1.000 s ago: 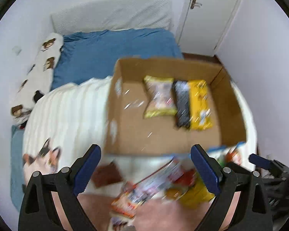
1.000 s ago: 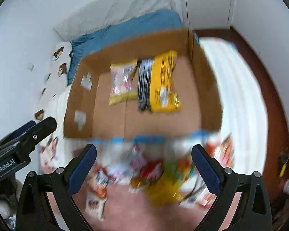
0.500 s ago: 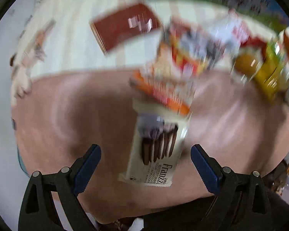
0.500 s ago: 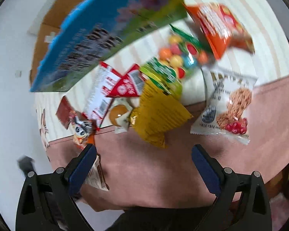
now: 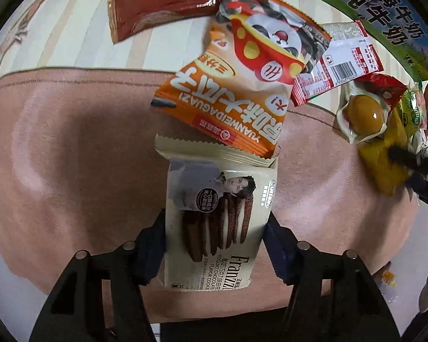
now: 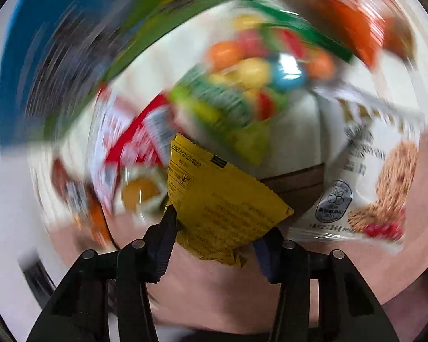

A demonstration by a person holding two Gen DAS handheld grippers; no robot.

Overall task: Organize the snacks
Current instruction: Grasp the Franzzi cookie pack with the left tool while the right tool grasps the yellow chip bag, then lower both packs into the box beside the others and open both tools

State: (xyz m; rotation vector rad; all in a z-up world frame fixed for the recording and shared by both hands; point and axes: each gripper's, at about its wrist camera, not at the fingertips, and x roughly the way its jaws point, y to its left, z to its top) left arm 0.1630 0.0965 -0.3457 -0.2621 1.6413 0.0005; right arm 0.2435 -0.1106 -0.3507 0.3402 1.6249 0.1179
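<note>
Half a second ago both grippers were spread wide above the pile; now each has closed on a packet. The left gripper (image 5: 215,239) pinches the cream Franzzi cookie pack (image 5: 218,219) by its long sides, the pads pressed against its edges. The pack shows stacked chocolate sandwich cookies, a man's portrait and the words "yogurt chocolate flavor cookie". It lies at 6 o'clock in the left view, on the pink blanket (image 5: 71,148). Its serrated top edge is tucked under the orange melon-seed bag (image 5: 236,85) at 12 o'clock. Beyond that, at 11 o'clock, a brown wrapper (image 5: 162,2) sits on the striped cream bedding (image 5: 71,37). At 2 o'clock a red-and-white sachet (image 5: 345,59) lies beside an egg-shaped snack (image 5: 362,114).

The right gripper (image 6: 214,236) grips the yellow packet (image 6: 222,208) at its lower corners; the packet is crumpled and printed with small black text. The rest of the right view is smeared by motion. At 3 o'clock sits a white cookie bag (image 6: 368,193), at 12 o'clock a green candy bag (image 6: 242,91).
</note>
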